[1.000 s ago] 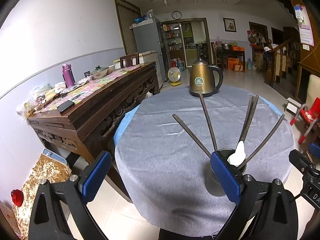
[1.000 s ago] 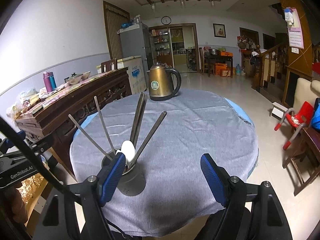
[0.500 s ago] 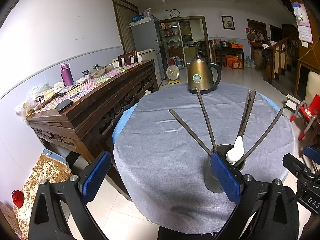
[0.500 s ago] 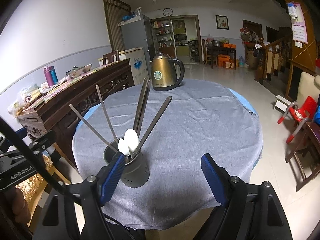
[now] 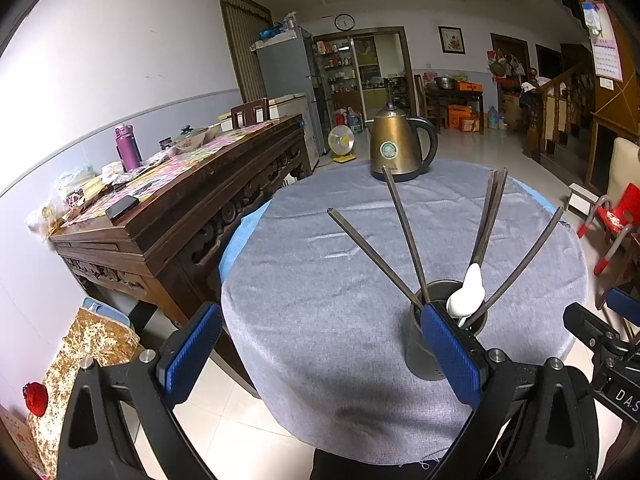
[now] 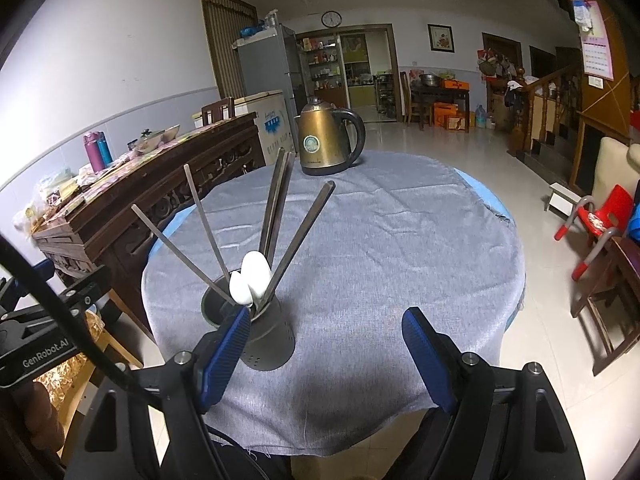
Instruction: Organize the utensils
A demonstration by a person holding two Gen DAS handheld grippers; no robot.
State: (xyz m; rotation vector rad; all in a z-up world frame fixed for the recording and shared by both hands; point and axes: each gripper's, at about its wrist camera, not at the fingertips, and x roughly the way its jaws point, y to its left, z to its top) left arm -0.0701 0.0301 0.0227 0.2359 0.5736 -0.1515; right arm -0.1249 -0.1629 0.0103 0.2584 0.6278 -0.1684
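Observation:
A dark grey utensil holder (image 5: pixel 424 354) (image 6: pixel 268 338) stands near the front edge of a round table under a grey cloth (image 5: pixel 320 280) (image 6: pixel 400 248). Several dark chopsticks (image 5: pixel 404 236) (image 6: pixel 276 200) fan out of it, and white spoons (image 5: pixel 466 294) (image 6: pixel 254 274) rest in it. My left gripper (image 5: pixel 320 356) is open and empty, held before the table's edge with its right finger in front of the holder. My right gripper (image 6: pixel 326 356) is open and empty, its left finger just in front of the holder.
A brass-coloured kettle (image 5: pixel 396 148) (image 6: pixel 326 140) stands at the far side of the table. A carved wooden sideboard (image 5: pixel 168 216) with clutter runs along the left. A red child's chair (image 6: pixel 596 216) stands on the tiled floor at the right.
Both grippers have risen and drawn back slightly; the table and holder sit lower and farther in both views. Both stay open and empty.

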